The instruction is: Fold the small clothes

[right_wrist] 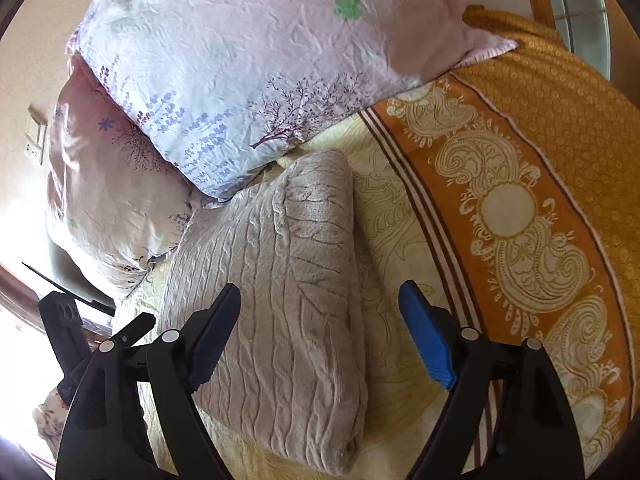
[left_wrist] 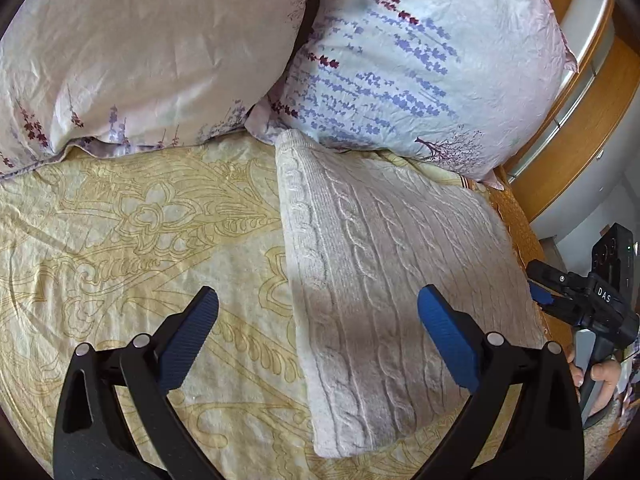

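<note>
The sweater (left_wrist: pixel 384 248) is a pale cream cable-knit, folded into a thick, tidy rectangle with raised rope-like ribs running along its length. It lies flat on the yellow patterned bedspread (left_wrist: pixel 140 240), its far end tucked just against the lower edge of the lavender-printed pillow (left_wrist: pixel 420 60). A second, pinker pillow (left_wrist: pixel 140 48) sits beside that pillow, on its left. In the right wrist view the sweater (right_wrist: pixel 280 280) shows a rounded folded edge on the side toward the orange paisley border (right_wrist: pixel 520 208) of the bedspread (right_wrist: pixel 392 320), well apart from that border.

The left gripper (left_wrist: pixel 318 312) is spread wide and holds nothing; its right blue pad hangs over the sweater's near part, its left pad over bare bedspread.

The right gripper (right_wrist: pixel 320 312) is likewise spread wide and empty, one finger over the sweater and the blue one over the bedspread beside it. Whether either gripper touches the cloth cannot be told.
</note>
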Available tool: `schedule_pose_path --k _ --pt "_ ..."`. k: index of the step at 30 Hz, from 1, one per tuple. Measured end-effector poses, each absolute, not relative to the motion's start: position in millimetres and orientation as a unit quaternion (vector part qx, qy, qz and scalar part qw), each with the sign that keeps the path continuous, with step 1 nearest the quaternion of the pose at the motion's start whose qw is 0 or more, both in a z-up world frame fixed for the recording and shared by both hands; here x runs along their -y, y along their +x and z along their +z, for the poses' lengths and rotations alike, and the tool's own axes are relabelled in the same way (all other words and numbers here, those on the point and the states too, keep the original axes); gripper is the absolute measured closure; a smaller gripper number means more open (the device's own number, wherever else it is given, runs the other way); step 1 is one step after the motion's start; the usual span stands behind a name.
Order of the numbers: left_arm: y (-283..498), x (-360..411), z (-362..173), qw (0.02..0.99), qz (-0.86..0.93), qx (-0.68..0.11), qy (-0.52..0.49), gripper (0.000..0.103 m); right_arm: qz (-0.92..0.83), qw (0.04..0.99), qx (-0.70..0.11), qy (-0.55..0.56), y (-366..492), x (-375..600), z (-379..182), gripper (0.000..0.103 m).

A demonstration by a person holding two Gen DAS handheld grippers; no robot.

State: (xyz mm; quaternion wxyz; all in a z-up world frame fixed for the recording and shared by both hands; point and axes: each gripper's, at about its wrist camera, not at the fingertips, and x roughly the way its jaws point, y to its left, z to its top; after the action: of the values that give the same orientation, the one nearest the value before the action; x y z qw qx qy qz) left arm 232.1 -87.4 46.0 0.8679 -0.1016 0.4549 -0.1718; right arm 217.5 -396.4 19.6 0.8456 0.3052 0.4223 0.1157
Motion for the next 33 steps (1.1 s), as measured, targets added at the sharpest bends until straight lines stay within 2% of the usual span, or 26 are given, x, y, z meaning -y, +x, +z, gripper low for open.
schedule_pose_path --k 6,8,10,11,14,15,18,20,22,27,33 --pt "252.5 91.2 34.0 0.837 -0.215 -0.479 -0.154 0.007 0.127 0.821 -0.442 0.337 236.5 394.3 1.5 0.022" --pt "257.5 96.8 29.4 0.827 -0.225 -0.489 -0.162 0.014 0.135 0.818 -0.437 0.349 238.6 395.9 -1.6 0.023" --pt "262.7 103.2 22.9 0.815 -0.238 -0.499 -0.172 0.021 0.156 0.806 -0.439 0.366 240.9 395.4 -5.3 0.034" --pt "263.9 105.4 19.9 0.813 -0.238 -0.502 -0.177 0.021 0.172 0.794 -0.444 0.379 242.5 394.0 -9.8 0.042" --pt "265.1 106.6 16.2 0.811 -0.244 -0.495 -0.195 0.025 0.182 0.795 -0.439 0.377 242.3 392.5 -12.4 0.044" --pt "265.5 105.5 15.1 0.809 -0.247 -0.494 -0.204 0.026 0.185 0.793 -0.442 0.377 242.4 391.7 -13.5 0.051" --pt "265.3 97.3 12.4 0.803 -0.256 -0.486 -0.232 0.042 0.207 0.782 -0.437 0.394 243.3 389.1 -16.6 0.069" --pt "264.6 90.0 14.0 0.798 -0.272 -0.476 -0.249 0.062 0.211 0.782 -0.431 0.399 241.0 386.8 -13.5 0.071" --pt "261.5 85.9 18.0 0.797 -0.286 -0.466 -0.257 0.066 0.218 0.78 -0.423 0.406 239.0 382.4 -8.2 0.073" --pt "247.0 64.6 39.2 0.802 -0.31 -0.44 -0.259 0.069 0.264 0.783 -0.403 0.394 236.0 351.0 17.4 0.075" --pt "220.3 -10.6 61.3 0.835 -0.272 -0.412 -0.243 0.068 0.304 0.798 -0.403 0.33 249.2 275.1 28.4 0.076"
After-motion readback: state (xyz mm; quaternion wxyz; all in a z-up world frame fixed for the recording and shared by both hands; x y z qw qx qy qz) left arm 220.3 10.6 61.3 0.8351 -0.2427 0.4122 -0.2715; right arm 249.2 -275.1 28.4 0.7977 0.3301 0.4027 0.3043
